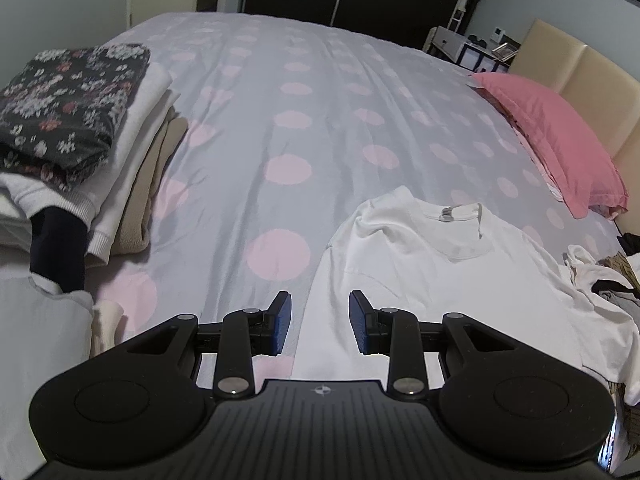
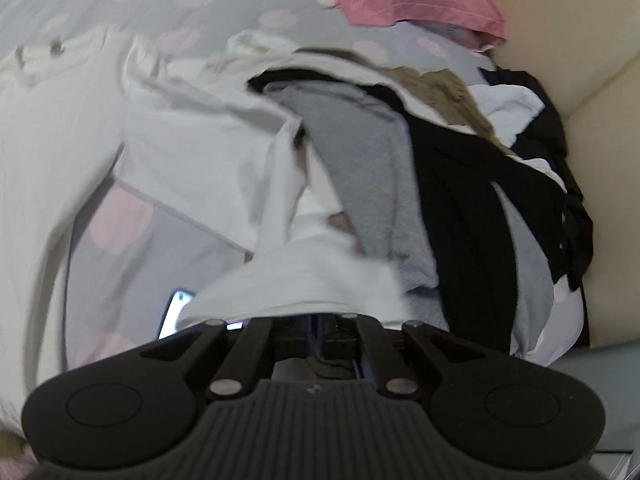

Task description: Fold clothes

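white t-shirt (image 1: 436,264) lies flat at the bed's near edge, collar toward the far side. left gripper (image 1: 320,320) hovers over its side, jaws partly apart, holding nothing. right gripper (image 2: 320,332) is clamped on white cloth (image 2: 312,280) by the clothes heap (image 2: 460,168). folded stack (image 1: 80,120) sits at the left edge.

bed (image 1: 320,100): folded stack (image 1: 72,128) on left edge | T-shirt (image 1: 440,280) flat, near right | pillow (image 1: 552,140) behind T-shirt, against headboard (image 1: 580,68) | unfolded pile (image 2: 460,160) right of T-shirt | phone (image 2: 176,312) beside pile
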Tool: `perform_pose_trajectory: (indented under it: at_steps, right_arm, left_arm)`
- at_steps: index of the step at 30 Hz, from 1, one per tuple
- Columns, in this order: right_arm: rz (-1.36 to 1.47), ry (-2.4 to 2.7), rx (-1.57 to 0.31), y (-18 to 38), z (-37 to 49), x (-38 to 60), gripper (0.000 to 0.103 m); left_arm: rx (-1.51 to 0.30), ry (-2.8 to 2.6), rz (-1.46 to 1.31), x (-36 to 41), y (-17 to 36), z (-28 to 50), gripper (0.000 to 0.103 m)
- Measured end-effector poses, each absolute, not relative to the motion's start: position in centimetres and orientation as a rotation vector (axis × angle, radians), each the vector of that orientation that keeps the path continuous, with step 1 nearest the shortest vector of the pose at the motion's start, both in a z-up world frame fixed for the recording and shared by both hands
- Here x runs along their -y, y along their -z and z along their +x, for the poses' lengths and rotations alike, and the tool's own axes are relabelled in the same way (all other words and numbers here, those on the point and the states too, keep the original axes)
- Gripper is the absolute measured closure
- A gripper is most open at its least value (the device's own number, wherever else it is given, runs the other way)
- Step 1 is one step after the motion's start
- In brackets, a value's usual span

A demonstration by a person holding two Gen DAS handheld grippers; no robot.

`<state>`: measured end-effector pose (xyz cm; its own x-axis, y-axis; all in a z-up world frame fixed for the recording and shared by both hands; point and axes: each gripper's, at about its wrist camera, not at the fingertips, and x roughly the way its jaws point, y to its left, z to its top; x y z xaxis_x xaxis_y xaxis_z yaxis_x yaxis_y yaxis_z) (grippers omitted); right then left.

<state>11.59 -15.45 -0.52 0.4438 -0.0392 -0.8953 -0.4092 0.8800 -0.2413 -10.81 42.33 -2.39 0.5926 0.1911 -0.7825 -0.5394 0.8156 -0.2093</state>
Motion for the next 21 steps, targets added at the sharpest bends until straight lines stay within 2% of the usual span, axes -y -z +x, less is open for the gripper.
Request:
perform_pose_trajectory:
  at_steps: [1, 3, 5, 11, 21]
  right_arm:
    - [-0.440, -0.227, -1.089, 0.1, 11.8, 15.7, 0.095]
    - [-0.372, -0.205, -1.087, -0.5, 12.4, 16.2, 0.082]
    - [-0.294, -0.186, -1.092, -0.9, 13.1, 16.8, 0.077]
    - [-0.119, -0.160, -1.136, -0.5, 13.4, 17.6, 0.073]
    - [0.105, -0.125, -1.210, 1.8, 13.2, 17.8, 0.060]
  left_arm:
    - [-0.843, -0.446, -0.465, -42.5, 2.6, -10.8, 0.074]
    - [-0.852, -0.447, -0.479, -42.7, 2.8, -10.8, 0.073]
    - [-0.858, -0.446, -0.490, -42.8, 2.9, -10.8, 0.074]
    - [-0.867, -0.433, -0.489, -42.6, 3.0, -10.7, 0.073]
    - [-0.866, -0.427, -0.493, -42.3, 2.8, -10.6, 0.073]
